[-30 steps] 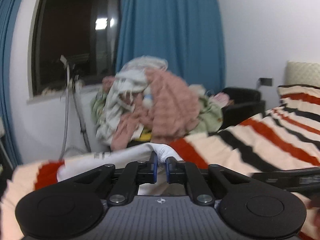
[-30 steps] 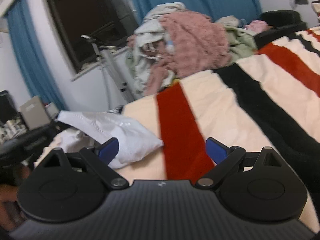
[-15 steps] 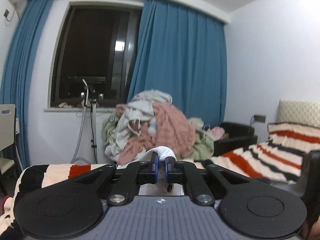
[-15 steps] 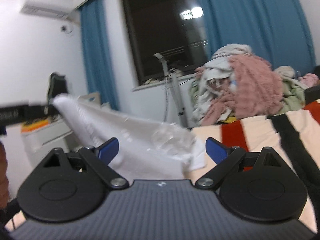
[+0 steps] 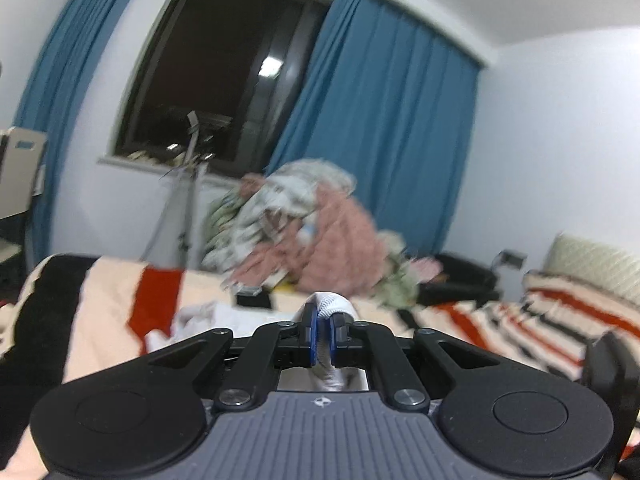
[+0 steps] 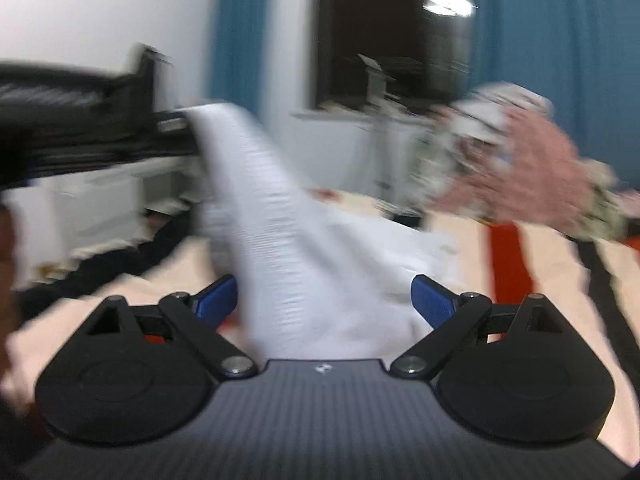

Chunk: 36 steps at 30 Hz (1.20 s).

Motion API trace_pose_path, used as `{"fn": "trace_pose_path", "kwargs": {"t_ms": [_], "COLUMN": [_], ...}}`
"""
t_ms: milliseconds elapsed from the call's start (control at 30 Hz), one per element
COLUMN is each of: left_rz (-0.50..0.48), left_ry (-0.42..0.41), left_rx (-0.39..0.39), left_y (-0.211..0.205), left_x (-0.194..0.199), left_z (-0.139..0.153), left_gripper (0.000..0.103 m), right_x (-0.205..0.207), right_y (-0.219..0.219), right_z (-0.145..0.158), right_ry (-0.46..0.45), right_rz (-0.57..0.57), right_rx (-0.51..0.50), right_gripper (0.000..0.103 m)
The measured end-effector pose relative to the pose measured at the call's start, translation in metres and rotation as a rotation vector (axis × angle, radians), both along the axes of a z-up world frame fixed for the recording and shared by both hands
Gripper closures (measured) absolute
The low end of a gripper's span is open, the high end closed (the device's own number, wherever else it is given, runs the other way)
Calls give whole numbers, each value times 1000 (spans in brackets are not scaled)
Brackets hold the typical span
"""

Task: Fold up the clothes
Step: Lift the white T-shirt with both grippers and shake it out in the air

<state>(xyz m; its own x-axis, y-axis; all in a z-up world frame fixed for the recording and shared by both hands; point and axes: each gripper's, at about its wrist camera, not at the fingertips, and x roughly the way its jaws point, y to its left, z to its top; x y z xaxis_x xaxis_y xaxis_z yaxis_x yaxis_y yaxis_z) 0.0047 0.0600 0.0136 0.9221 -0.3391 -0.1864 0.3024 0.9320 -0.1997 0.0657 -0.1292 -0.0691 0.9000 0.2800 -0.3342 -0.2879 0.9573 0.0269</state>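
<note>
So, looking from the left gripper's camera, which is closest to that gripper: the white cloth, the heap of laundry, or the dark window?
1. White cloth: pinched in the left gripper, dead centre.
2. Laundry heap: beyond the striped blanket, just ahead.
3. Window: on the back wall, upper left, farthest.

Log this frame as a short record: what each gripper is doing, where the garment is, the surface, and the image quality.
left gripper: jaws shut on the white garment, pinching a ribbed edge
right gripper: jaws open, holding nothing; the garment drapes between them
white garment: lifted at one end, the rest trailing onto the striped blanket
background: clothes pile beyond the blanket, blue curtains, dark window
image quality: right wrist view heavily motion-blurred
fold: not yet made
</note>
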Motion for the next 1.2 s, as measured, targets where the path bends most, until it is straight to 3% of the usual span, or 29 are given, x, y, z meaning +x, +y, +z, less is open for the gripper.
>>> {"fn": "trace_pose_path", "kwargs": {"t_ms": [133, 200, 333, 433, 533, 600, 700, 867, 933, 1033, 1167, 1200], "left_rz": [-11, -33, -53, -24, 19, 40, 59, -2, -22, -40, -38, -41], "left_ry": [64, 75, 105, 92, 67, 52, 31, 15, 31, 77, 139, 147], "left_rx": [-3, 19, 49, 75, 41, 11, -30, -10, 6, 44, 125, 141], "left_y": [2, -2, -22, -34, -28, -22, -14, -25, -33, -43, -59, -62], "left_x": [10, 16, 25, 24, 22, 19, 14, 7, 6, 12, 25, 28], "left_z": [-11, -16, -24, -25, -18, -12, -2, 3, -2, -14, -34, -39], "left_gripper": [96, 96, 97, 98, 99, 99, 98, 98, 98, 96, 74, 73], "right_x": [17, 18, 23, 37, 44, 41, 25, -14, -24, -26, -20, -19], "right_y": [-43, -56, -68, -72, -79, -80, -77, -74, -72, -68, -66, -67], "right_z": [6, 5, -1, -13, -27, -26, -5, 42, 49, 50, 44, 43], "right_ry": [105, 131, 171, 267, 393, 401, 262, -177, -275, -298, -248, -237], "right_rz": [-102, -145, -230, -271, -304, -294, -324, -408, -411, -376, -359, -356], "right_rx": [251, 316, 301, 273, 301, 321, 243, 116, 95, 76, 76, 77], "right_gripper": [8, 8, 8, 8, 8, 8, 8, 8, 8, 8, 8, 8]}}
